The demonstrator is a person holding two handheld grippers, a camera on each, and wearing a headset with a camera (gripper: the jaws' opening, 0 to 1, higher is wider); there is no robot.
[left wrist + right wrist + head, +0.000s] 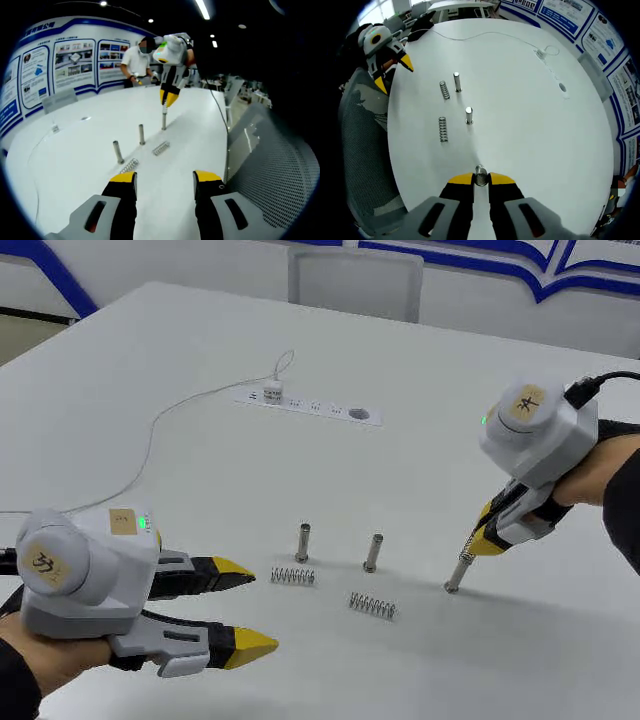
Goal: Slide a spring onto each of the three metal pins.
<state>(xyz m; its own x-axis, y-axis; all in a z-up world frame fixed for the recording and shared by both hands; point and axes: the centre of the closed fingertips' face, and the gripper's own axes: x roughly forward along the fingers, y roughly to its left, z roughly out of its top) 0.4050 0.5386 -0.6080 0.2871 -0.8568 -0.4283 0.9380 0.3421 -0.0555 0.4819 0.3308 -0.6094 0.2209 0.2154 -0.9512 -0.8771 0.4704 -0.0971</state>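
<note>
Head view: left gripper point(258, 610) is noted at 7 o'clock, jaws spread, nothing held. Left spring point(292, 576) and right spring point(372, 605) lie flat just beside left pin point(302, 542) and middle pin point(373, 552); third pin point(457, 576) stands at 4 o'clock.
Left gripper view: bare table point(75, 150) is seen open ahead, its edge at 3 o'clock.
Right gripper view: right gripper point(480, 179) is clenched on third spring point(480, 174), seemingly threaded over the pin top.

left pin point(302, 541) stood bare | left spring point(292, 576) lay flat just beside it | middle pin point(373, 552) stood bare | middle spring point(372, 605) lay flat near it | third spring point(480, 176) sat atop right pin point(457, 575)
</note>
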